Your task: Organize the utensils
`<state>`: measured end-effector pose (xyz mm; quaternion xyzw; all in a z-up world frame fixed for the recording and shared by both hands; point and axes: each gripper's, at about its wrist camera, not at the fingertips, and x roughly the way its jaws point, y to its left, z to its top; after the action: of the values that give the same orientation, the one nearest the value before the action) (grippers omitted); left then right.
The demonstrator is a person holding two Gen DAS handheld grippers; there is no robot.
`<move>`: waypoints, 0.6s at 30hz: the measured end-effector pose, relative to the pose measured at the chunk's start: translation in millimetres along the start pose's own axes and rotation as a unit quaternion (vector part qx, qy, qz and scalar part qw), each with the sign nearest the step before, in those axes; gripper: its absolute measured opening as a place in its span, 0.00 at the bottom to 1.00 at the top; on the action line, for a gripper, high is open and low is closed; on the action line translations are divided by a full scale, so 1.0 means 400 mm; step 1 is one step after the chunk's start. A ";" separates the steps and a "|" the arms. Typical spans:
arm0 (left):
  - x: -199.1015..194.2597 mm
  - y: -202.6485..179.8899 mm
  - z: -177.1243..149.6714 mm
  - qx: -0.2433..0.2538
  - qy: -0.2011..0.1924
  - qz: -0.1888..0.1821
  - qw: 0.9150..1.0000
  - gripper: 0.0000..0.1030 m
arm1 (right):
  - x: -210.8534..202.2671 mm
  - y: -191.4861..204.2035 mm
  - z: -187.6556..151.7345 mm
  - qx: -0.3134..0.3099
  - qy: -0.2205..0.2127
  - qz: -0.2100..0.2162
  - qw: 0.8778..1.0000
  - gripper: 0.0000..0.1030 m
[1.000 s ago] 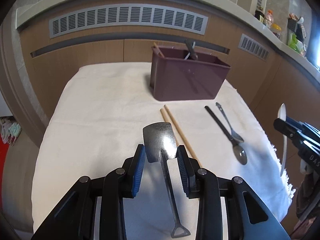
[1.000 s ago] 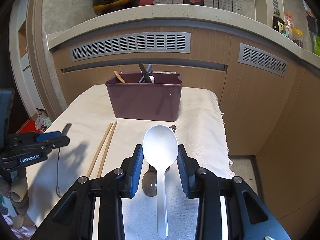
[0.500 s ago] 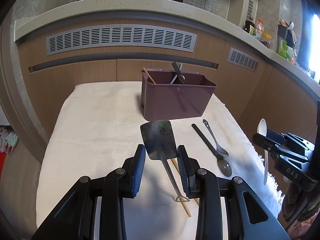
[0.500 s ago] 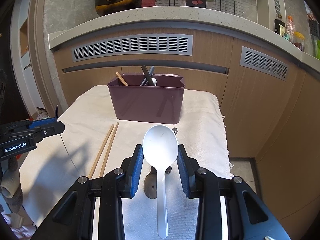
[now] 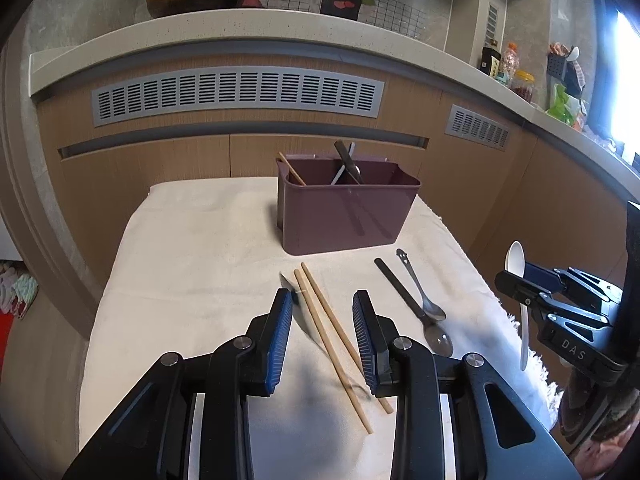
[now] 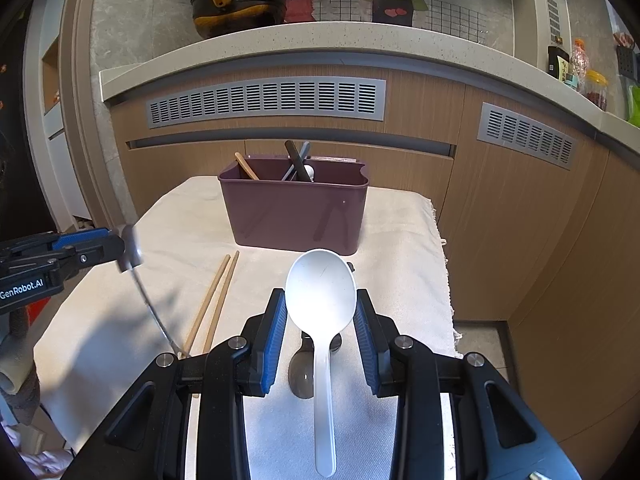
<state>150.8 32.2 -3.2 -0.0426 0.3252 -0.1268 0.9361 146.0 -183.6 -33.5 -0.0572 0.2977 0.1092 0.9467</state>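
My right gripper [image 6: 320, 310] is shut on the bowl of a white plastic spoon [image 6: 321, 292], handle hanging down; it also shows in the left wrist view [image 5: 516, 264]. My left gripper [image 5: 322, 312] has its jaws apart. A metal spatula [image 6: 130, 246] tilts off its tip, blurred, its handle slanting down to the cloth; in the left wrist view only a thin edge [image 5: 290, 286] shows by the left finger. A maroon utensil caddy [image 5: 344, 212] stands at the back of the cloth with utensils in it. A pair of wooden chopsticks [image 5: 332, 332] lies below the left gripper.
A black-handled spoon [image 5: 416, 312] and a metal spoon [image 5: 422, 292] lie on the white cloth [image 5: 192, 260] right of the chopsticks. A wooden counter front with vents rises behind the table. The cloth's right edge is fringed.
The spatula has turned edge-on and slipped sideways in the left gripper, now blurred and tilting. Both grippers have risen and drawn back. The white spoon stays held.
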 end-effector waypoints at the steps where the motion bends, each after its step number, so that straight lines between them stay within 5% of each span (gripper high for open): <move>1: -0.002 -0.001 0.001 0.001 -0.001 0.000 1.000 0.31 | -0.001 0.000 0.000 0.000 -0.001 -0.001 1.000 0.31; 10: 0.049 0.063 -0.009 -0.040 0.043 0.036 0.998 0.32 | -0.006 0.003 -0.002 -0.003 -0.001 -0.004 1.000 0.31; 12: 0.083 0.116 -0.017 -0.081 0.079 0.052 0.992 0.32 | -0.007 0.002 -0.003 -0.001 -0.001 -0.002 1.000 0.31; 18: 0.195 0.249 -0.063 -0.196 0.196 0.061 0.959 0.38 | 0.005 -0.005 -0.015 0.009 0.002 0.013 1.000 0.31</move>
<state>215.2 107.6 -86.1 -0.1800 0.5229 -0.0091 0.8331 144.9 -186.0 -39.5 -0.0455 0.3016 0.1184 0.9450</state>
